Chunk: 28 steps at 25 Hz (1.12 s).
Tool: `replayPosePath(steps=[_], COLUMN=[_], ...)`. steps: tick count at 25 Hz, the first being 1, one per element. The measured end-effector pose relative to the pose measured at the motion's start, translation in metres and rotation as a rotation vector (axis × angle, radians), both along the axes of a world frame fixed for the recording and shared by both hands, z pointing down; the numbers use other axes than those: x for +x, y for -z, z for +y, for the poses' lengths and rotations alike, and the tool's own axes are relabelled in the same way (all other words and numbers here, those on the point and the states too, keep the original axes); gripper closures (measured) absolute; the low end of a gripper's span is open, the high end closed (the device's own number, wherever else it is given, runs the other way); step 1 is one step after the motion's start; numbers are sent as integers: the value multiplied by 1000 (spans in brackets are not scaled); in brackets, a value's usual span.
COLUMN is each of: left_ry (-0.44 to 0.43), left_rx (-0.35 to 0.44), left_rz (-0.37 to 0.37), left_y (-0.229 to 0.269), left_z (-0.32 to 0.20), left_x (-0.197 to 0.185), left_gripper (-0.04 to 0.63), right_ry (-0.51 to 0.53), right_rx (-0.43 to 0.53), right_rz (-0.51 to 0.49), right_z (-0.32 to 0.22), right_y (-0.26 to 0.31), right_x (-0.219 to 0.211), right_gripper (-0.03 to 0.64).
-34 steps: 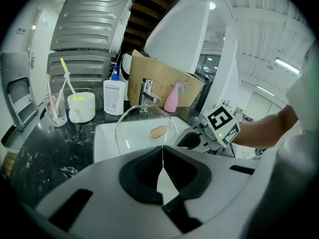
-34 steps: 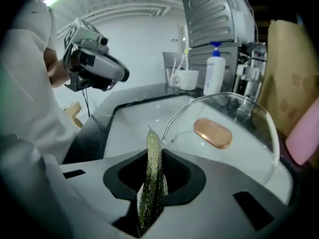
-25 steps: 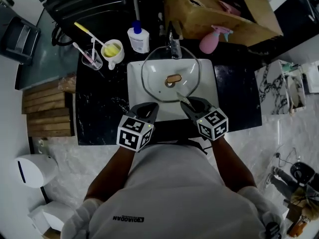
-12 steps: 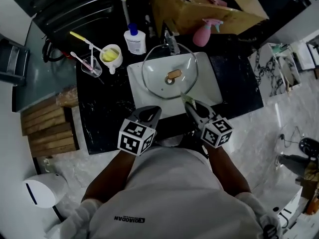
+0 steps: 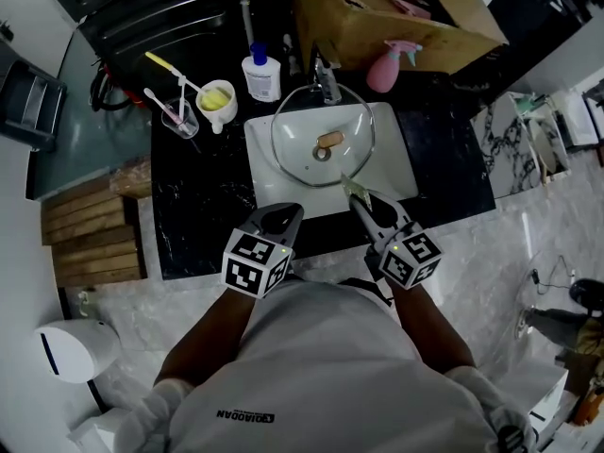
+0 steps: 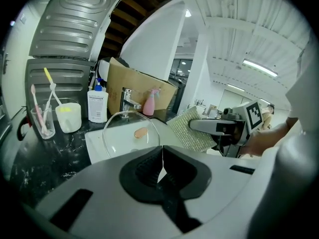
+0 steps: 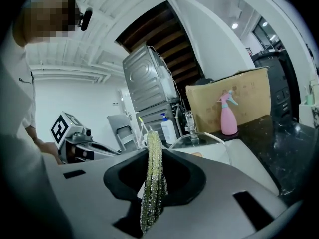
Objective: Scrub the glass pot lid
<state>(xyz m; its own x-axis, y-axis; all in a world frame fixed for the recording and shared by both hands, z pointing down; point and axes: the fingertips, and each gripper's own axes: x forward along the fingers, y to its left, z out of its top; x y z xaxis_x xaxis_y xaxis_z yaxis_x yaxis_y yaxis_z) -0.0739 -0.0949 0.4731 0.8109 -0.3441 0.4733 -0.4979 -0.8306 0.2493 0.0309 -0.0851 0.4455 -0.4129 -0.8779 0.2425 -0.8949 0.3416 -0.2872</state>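
Observation:
The glass pot lid (image 5: 322,142) with a brown knob lies in the white sink (image 5: 396,163), tilted up toward the faucet. My right gripper (image 5: 361,199) is shut on a glittery green scrub pad (image 5: 353,189), whose tip is at the lid's near edge. In the right gripper view the scrub pad (image 7: 153,180) stands edge-on between the jaws, with the lid (image 7: 198,137) beyond it. My left gripper (image 5: 279,218) hovers at the sink's front left edge. In the left gripper view my left gripper (image 6: 162,158) is shut on nothing, with the lid (image 6: 130,132) ahead of it.
On the black counter left of the sink are a soap bottle (image 5: 262,75), a cup of yellow liquid (image 5: 216,97) and a glass with toothbrushes (image 5: 177,114). A faucet (image 5: 327,81), a pink spray bottle (image 5: 385,69) and a cardboard box (image 5: 396,12) stand behind the sink.
The head view has shifted slightly. Both grippers have drawn back a little toward the sink's front edge; the right one still holds the scrub pad by the lid's rim.

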Motion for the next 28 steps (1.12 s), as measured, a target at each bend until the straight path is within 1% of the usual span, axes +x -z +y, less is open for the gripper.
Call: replayPosePath(steps=[2,5,8,11,17,21,28], left_ry=[28,78,121,151,234,279,313], left_rx=[5,8,19,31,31,37,35], left_rz=[4,17,39,35,35,44,25], left_y=[3,9,17,18,17,16,13], left_z=[7,20,41,66,116,144,189], left_x=[6,20,39,56,81,97,107], left_gripper=[580,580,580,580,580,580,580], right_ry=[16,43,110,171,205,233,274], right_rx=[5,0,-10,-5,-1,12,11], right_rz=[-12,-71,-95,-89,-31,-20,-22], right_z=[6,19,39,62,109,136,174], right_y=[6,12,15,18,15,15,12], right_x=[7,24,37,49,81,98,107], right_gripper=[523,523,523,525,528,528,529])
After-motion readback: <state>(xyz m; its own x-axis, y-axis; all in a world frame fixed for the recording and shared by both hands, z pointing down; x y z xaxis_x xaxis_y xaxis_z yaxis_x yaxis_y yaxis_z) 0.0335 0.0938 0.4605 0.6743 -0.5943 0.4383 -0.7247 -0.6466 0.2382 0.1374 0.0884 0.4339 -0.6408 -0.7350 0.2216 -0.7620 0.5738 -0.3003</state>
